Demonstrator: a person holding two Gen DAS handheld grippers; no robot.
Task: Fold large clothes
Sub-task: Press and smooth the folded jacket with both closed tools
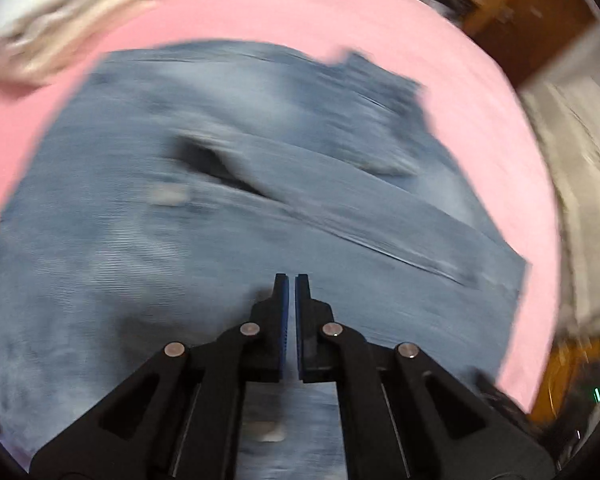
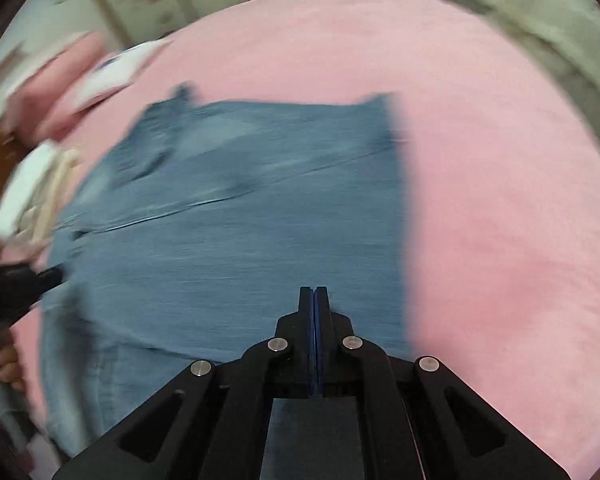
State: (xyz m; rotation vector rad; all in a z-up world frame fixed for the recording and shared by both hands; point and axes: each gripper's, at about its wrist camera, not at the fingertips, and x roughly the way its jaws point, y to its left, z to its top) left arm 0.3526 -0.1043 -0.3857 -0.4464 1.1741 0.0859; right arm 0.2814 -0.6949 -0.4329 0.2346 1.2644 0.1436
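A pair of blue jeans (image 1: 228, 208) lies spread on a pink sheet (image 1: 284, 4), folded over with a leg edge running diagonally. My left gripper (image 1: 291, 278) hovers over the denim, its jaws almost closed with a thin gap and nothing between them. In the right wrist view the jeans (image 2: 240, 208) fill the middle of the pink sheet (image 2: 500, 208). My right gripper (image 2: 313, 290) is shut and empty above the near part of the denim. The left gripper (image 2: 46, 278) shows at that view's left edge. Both views are motion-blurred.
A pile of white and beige cloth (image 1: 48, 28) lies at the sheet's far left, also seen in the right wrist view (image 2: 40, 184). Pink and white items (image 2: 100, 76) sit beside it. Brown wooden furniture (image 1: 528, 16) and pale bedding (image 1: 580, 200) flank the right side.
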